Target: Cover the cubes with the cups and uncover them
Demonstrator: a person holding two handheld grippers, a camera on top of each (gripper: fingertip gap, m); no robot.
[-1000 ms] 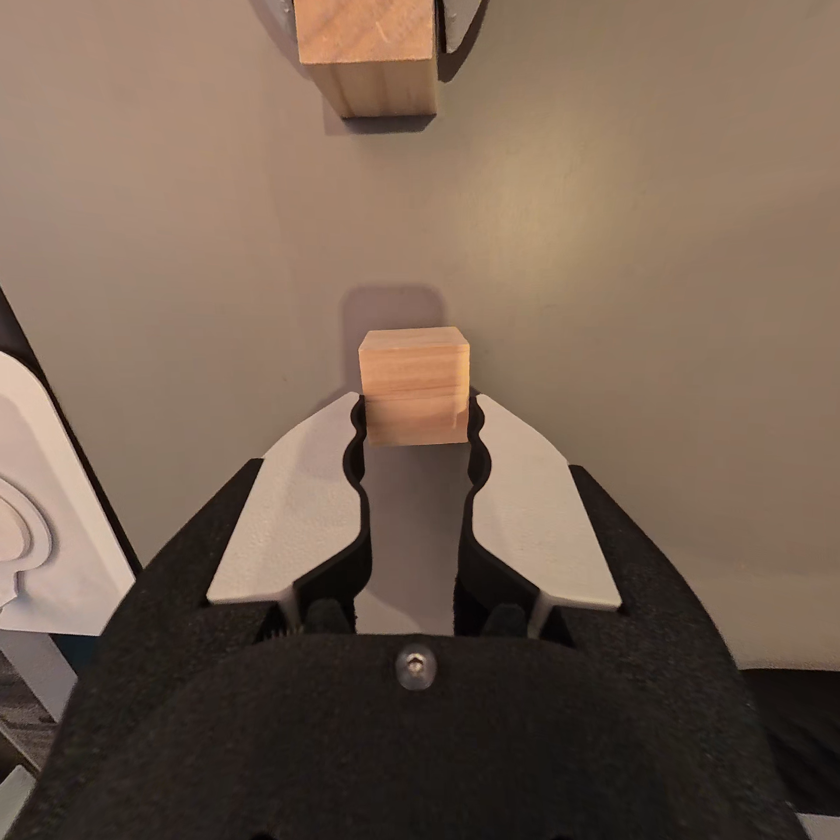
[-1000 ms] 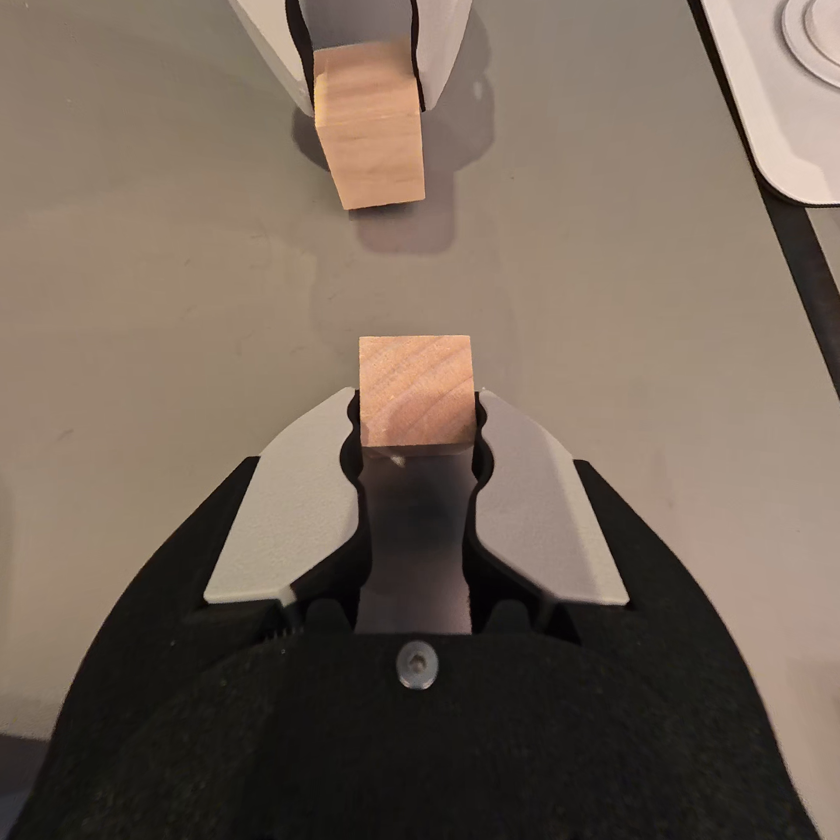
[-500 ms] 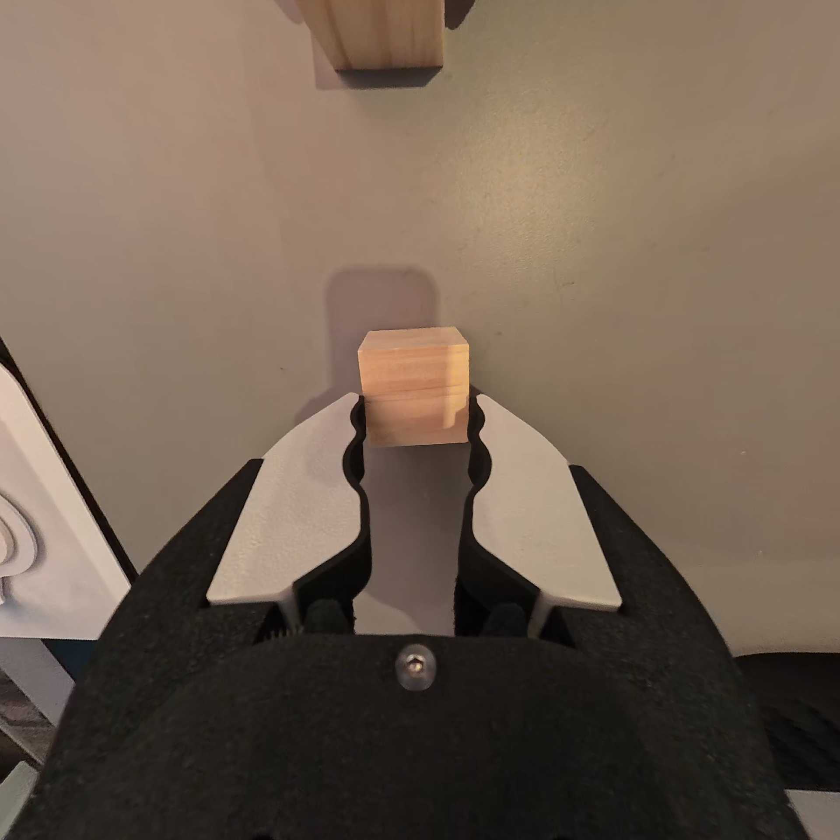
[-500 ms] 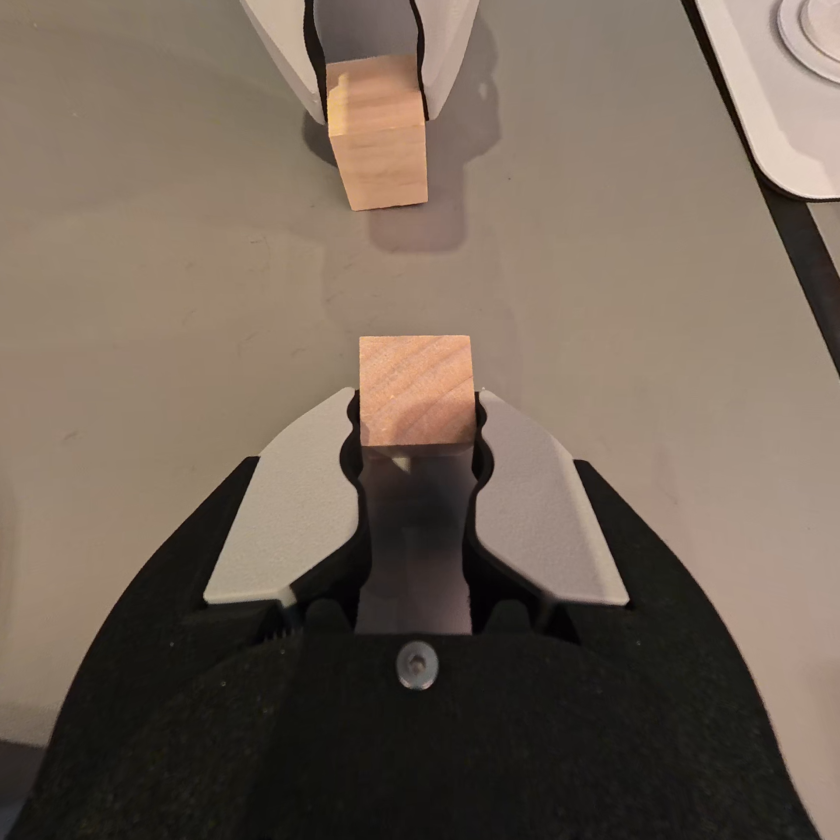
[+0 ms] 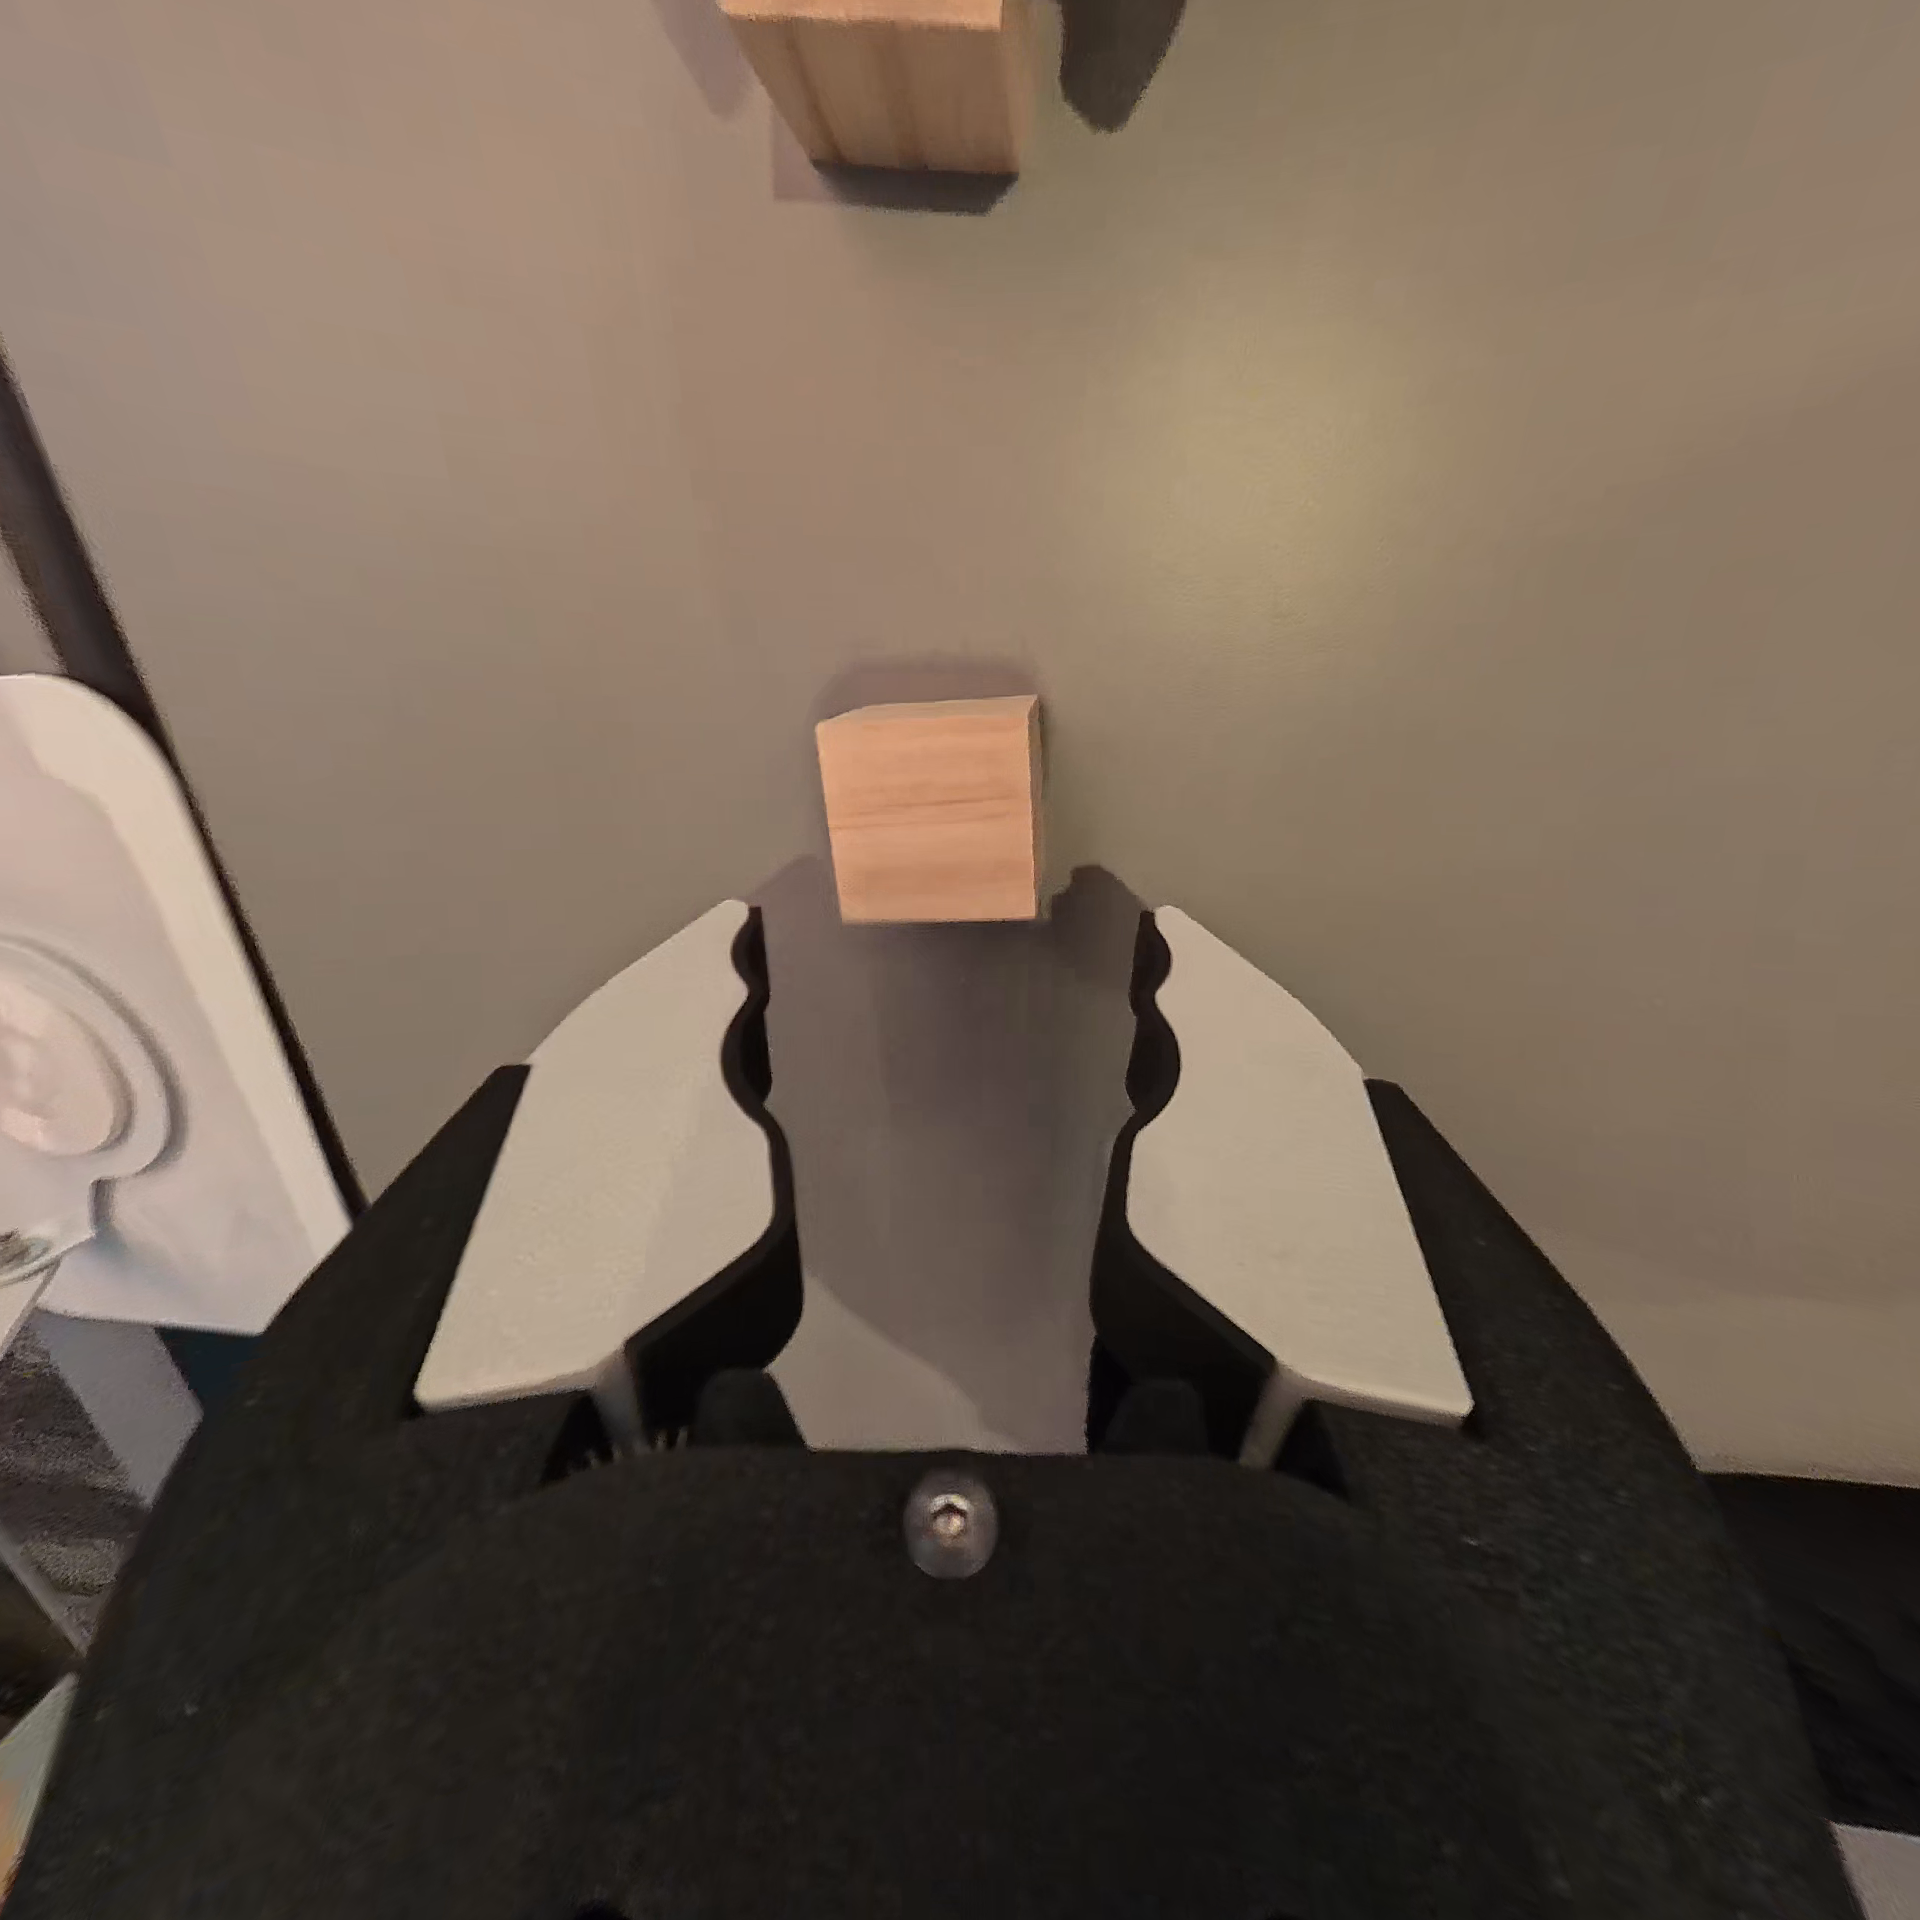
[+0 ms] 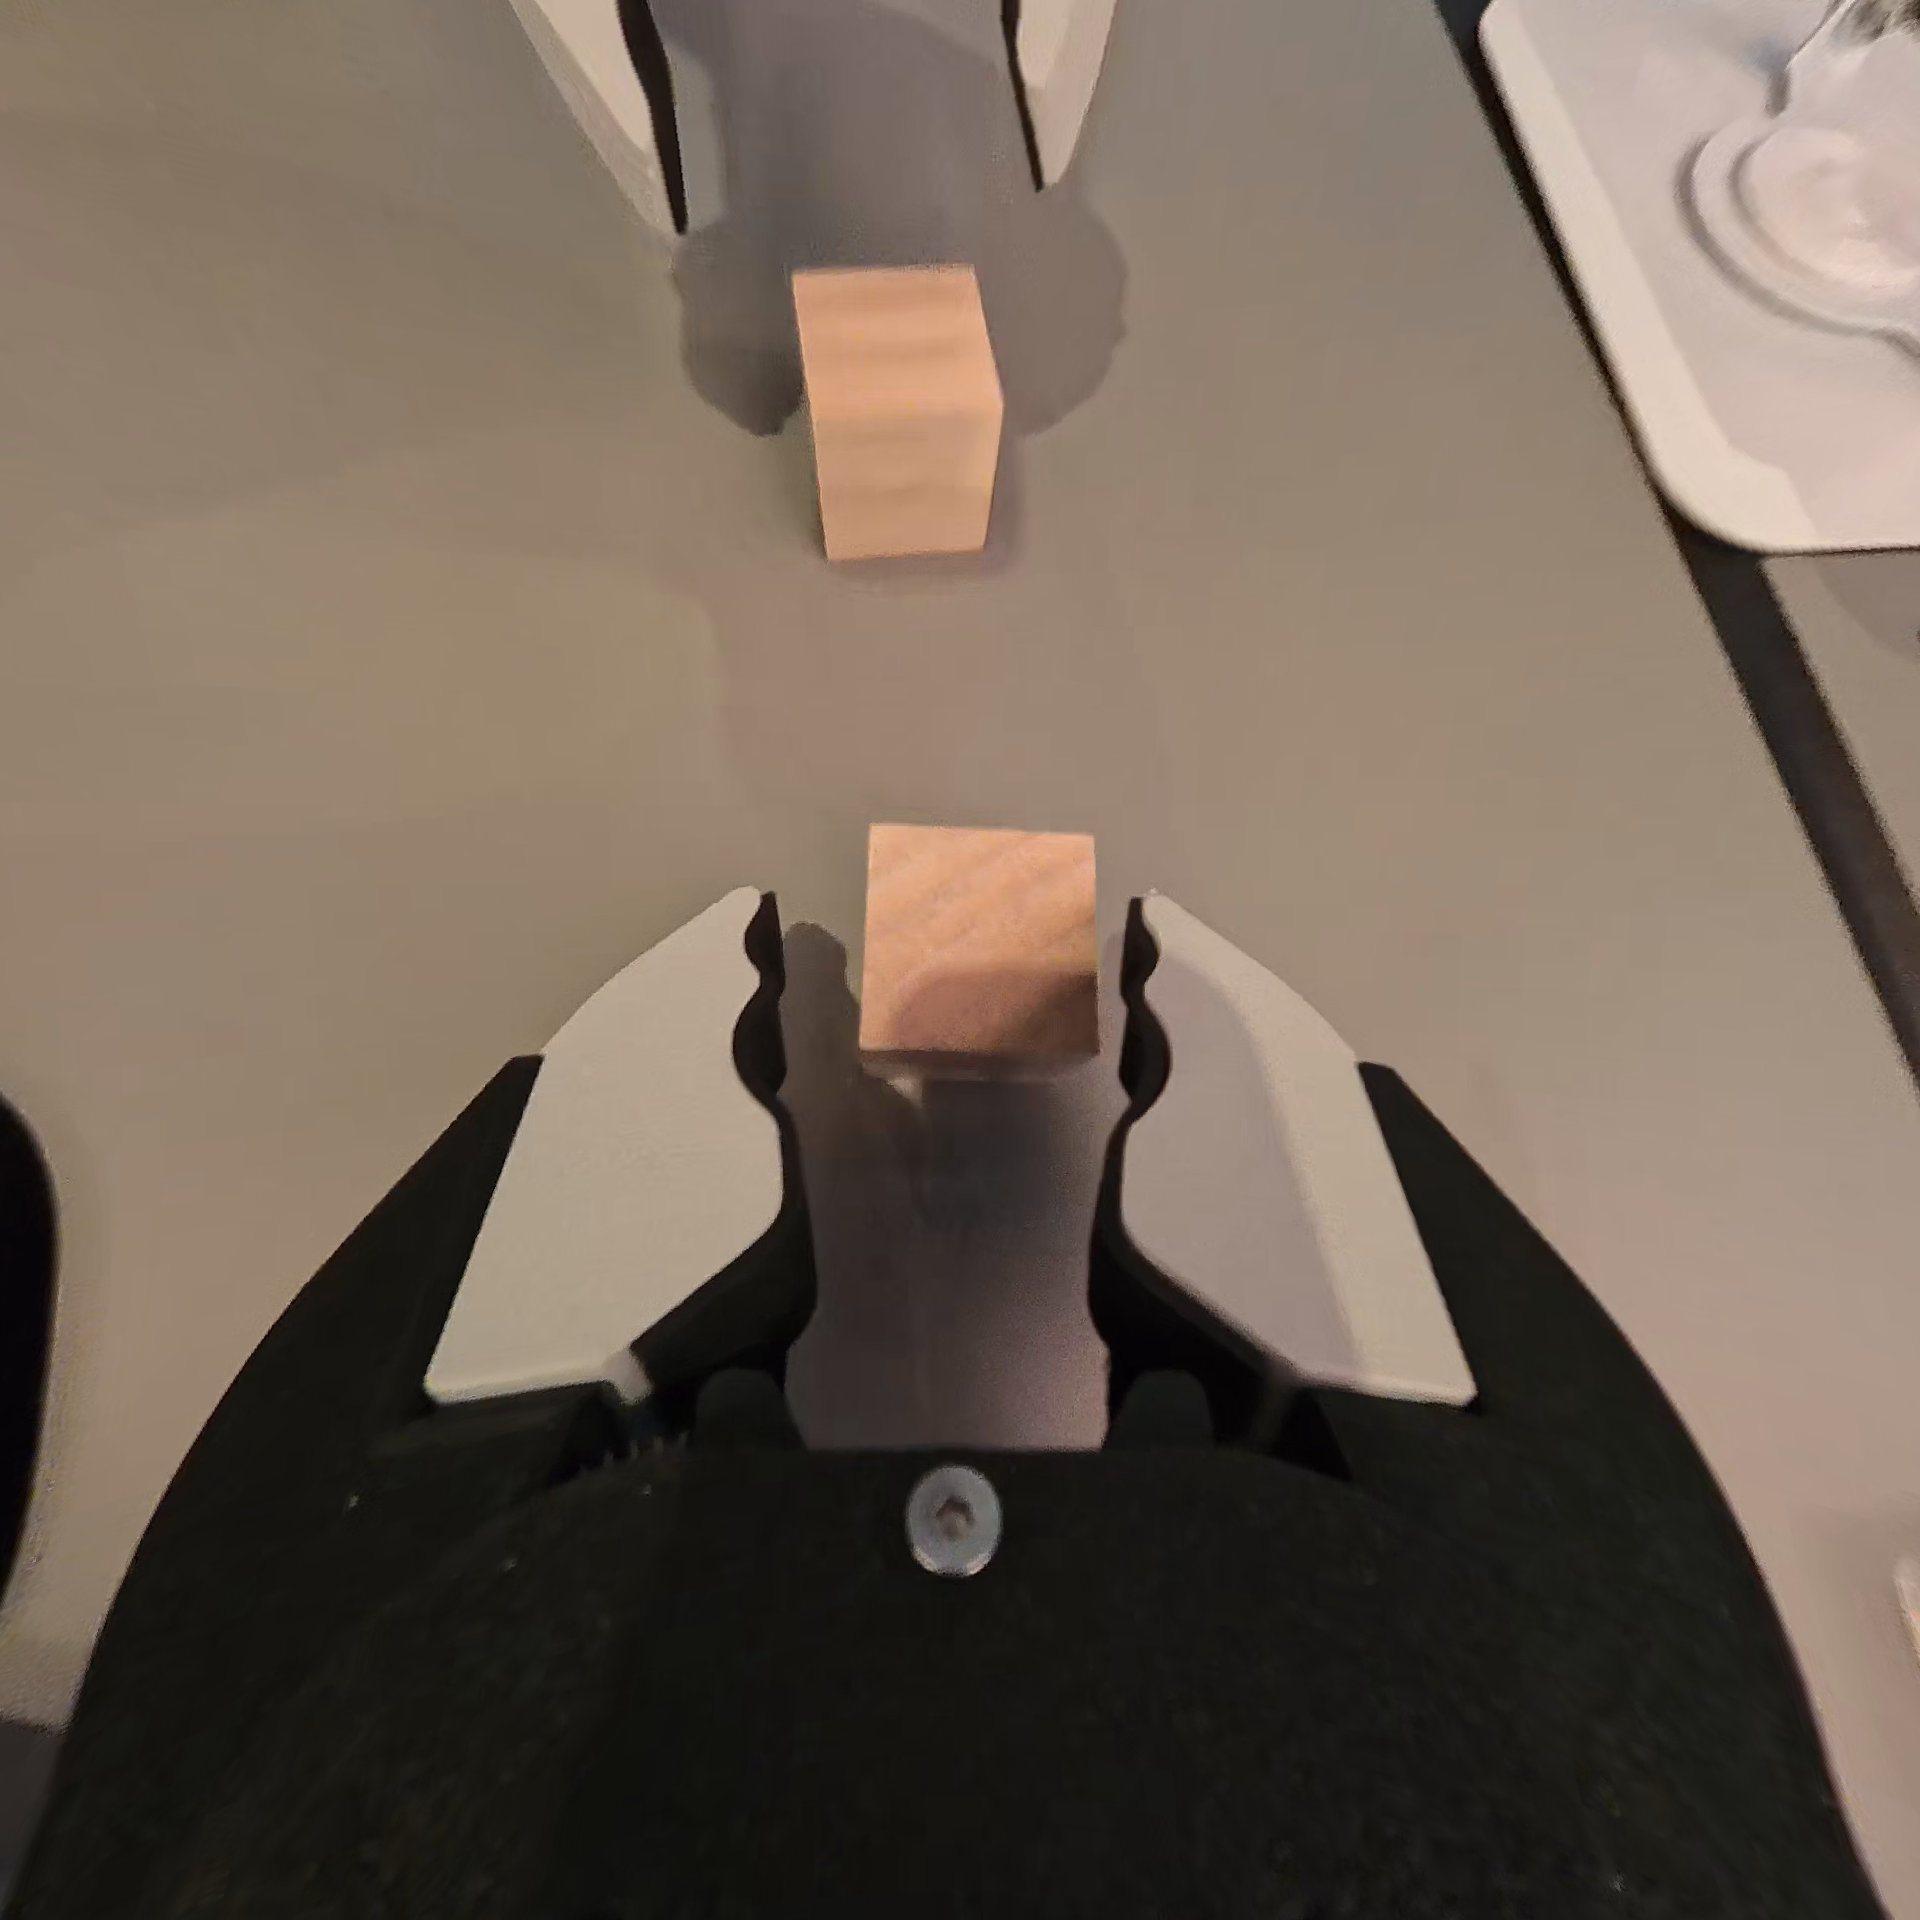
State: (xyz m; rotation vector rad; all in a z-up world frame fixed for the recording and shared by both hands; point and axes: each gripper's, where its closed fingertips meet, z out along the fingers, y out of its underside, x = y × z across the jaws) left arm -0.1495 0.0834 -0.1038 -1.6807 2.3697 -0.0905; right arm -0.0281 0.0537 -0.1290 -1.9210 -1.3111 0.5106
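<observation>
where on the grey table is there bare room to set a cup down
Bare table lies left of both cubes in the right wrist view, and between the far cube and near cube. Crowded: the white tray on the right, and the open grippers around each cube.

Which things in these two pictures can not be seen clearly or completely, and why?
- Far cube, left wrist view: top edge cuts it off.
- Left gripper, right wrist view: only its fingers show; top edge cuts the rest.
- Clear object on the white tray, right wrist view: blurred, cut by the right edge, so I cannot tell whether it is a cup.
- Near cube, right wrist view: its underside is hidden.
</observation>
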